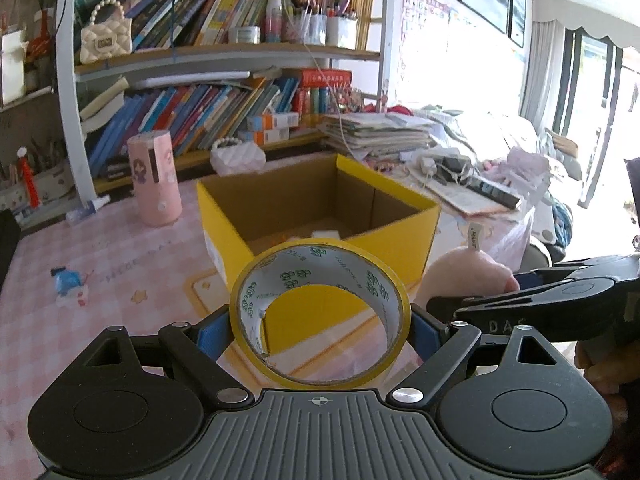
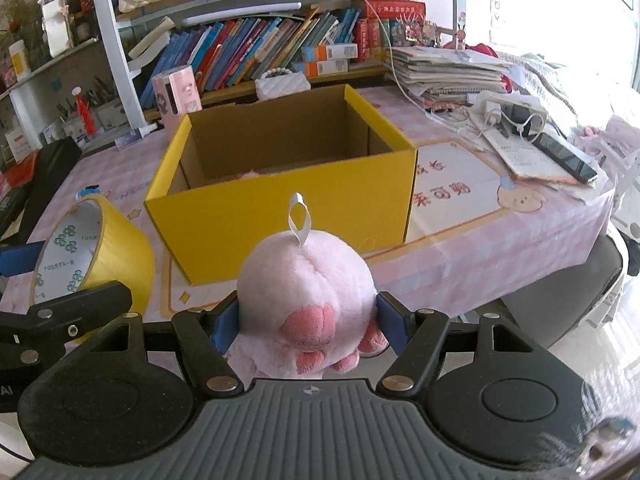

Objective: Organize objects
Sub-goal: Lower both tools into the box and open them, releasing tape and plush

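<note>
A roll of yellow tape point(image 1: 320, 312) is being gripped between the blue pads of the left gripper point(image 1: 320, 330), its jaws pressing on either side of the roll, whose open core is facing the camera. The roll is being held above the surface point(image 1: 120, 256), just in front of the near wall of a yellow cardboard box point(image 1: 400, 240). A pink plush toy point(image 2: 308, 304) with a white hanging loop on top is being squeezed by the jaws of the right gripper point(image 2: 308, 326), and it too is being held in front of the box. In the right wrist view the tape point(image 2: 96, 252) is being seen at the left, beside the toy; in the left wrist view the toy point(image 1: 464, 276) is being seen at the right, with the right gripper's black body partly covering it.

The box point(image 2: 280, 216) is standing open on the pink checked cloth covering the surface; something pale is lying on its floor, but what it is cannot be told. A pink cylinder point(image 1: 154, 178) is standing upright behind the box to the left, and a small white quilted purse point(image 1: 238, 156) is lying behind it. A small blue and white thing point(image 1: 70, 284), too blurred to name, is lying on the cloth at the left. Stacked papers point(image 2: 448, 68), a charger with cables point(image 2: 496, 114) and a dark phone point(image 2: 566, 156) are lying to the right. Leaning books are filling the shelves point(image 1: 224, 56) at the back.
</note>
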A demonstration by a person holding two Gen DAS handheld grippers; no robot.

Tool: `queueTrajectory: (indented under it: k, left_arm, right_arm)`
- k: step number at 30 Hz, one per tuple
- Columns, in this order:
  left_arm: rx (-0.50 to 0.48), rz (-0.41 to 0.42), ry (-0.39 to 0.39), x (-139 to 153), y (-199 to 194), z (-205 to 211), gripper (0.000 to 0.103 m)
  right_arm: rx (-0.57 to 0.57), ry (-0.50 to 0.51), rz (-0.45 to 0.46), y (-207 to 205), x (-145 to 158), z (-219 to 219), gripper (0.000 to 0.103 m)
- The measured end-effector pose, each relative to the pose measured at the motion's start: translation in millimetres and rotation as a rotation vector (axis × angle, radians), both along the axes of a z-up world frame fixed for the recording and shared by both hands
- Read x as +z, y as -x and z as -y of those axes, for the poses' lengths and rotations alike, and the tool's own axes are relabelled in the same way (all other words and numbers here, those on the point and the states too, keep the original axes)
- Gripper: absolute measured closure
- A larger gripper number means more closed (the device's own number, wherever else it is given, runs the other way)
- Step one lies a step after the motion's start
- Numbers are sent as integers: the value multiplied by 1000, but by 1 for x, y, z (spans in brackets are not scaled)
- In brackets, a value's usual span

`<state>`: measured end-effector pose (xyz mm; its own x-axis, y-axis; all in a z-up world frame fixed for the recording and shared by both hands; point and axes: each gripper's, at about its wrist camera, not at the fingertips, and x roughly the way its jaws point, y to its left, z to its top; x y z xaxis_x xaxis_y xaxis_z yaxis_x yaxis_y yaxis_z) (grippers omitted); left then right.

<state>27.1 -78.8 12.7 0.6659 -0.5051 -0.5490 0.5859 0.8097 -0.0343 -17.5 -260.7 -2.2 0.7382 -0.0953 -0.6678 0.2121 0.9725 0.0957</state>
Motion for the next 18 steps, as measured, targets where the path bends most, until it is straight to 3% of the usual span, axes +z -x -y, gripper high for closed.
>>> queueTrajectory:
  k: [11, 18]
  left_arm:
    - [47, 110, 64, 30, -42, 38, 13]
    - [110, 129, 26, 27, -79, 73, 13]
  right_arm:
    - [-29, 46, 251, -39, 55, 60, 35]
    - [47, 70, 287, -96, 65, 87, 35]
